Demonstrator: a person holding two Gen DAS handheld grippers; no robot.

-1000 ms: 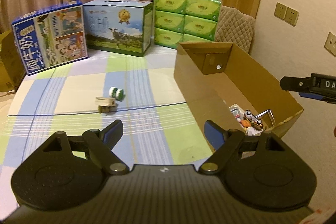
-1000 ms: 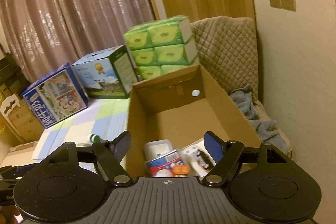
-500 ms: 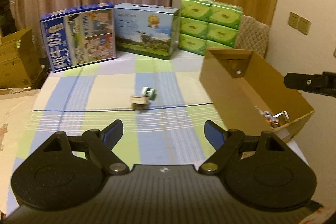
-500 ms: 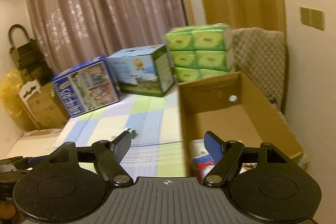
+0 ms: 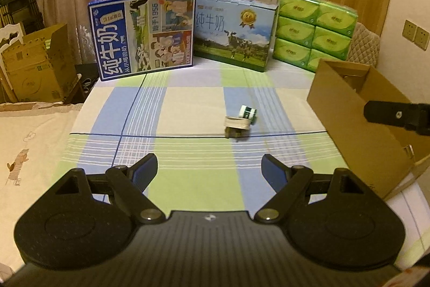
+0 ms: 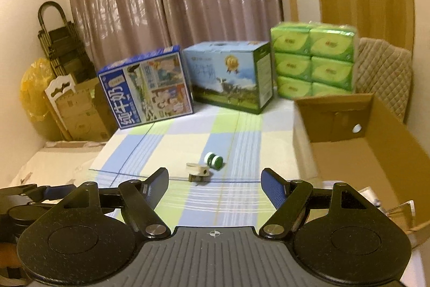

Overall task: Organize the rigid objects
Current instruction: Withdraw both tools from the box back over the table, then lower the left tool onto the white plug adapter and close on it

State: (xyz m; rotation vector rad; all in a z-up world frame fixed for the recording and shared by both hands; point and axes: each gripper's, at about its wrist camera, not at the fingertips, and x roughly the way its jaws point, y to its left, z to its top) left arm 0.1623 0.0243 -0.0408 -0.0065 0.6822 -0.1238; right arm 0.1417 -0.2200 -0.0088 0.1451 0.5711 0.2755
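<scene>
Both grippers—left gripper [image 5: 209, 166] and right gripper [image 6: 215, 180]—hover with jaws apart, empty. The green-and-white jar [image 5: 247, 112] and tape roll [image 5: 236, 123] lie touching on the checked bedsheet [image 5: 188, 104], beside the cardboard box [image 5: 349, 120].

The dark blue milk carton [image 5: 145, 35] carries large white characters "纯牛奶" down its left panel and "始于1956" beside a cartoon scene. The pale blue milk carton [image 5: 233, 31] with a cow pictured shows "纯牛奶" near a gold medal emblem. Print on the green tissue packs [image 5: 314, 28] is too small to read.
</scene>
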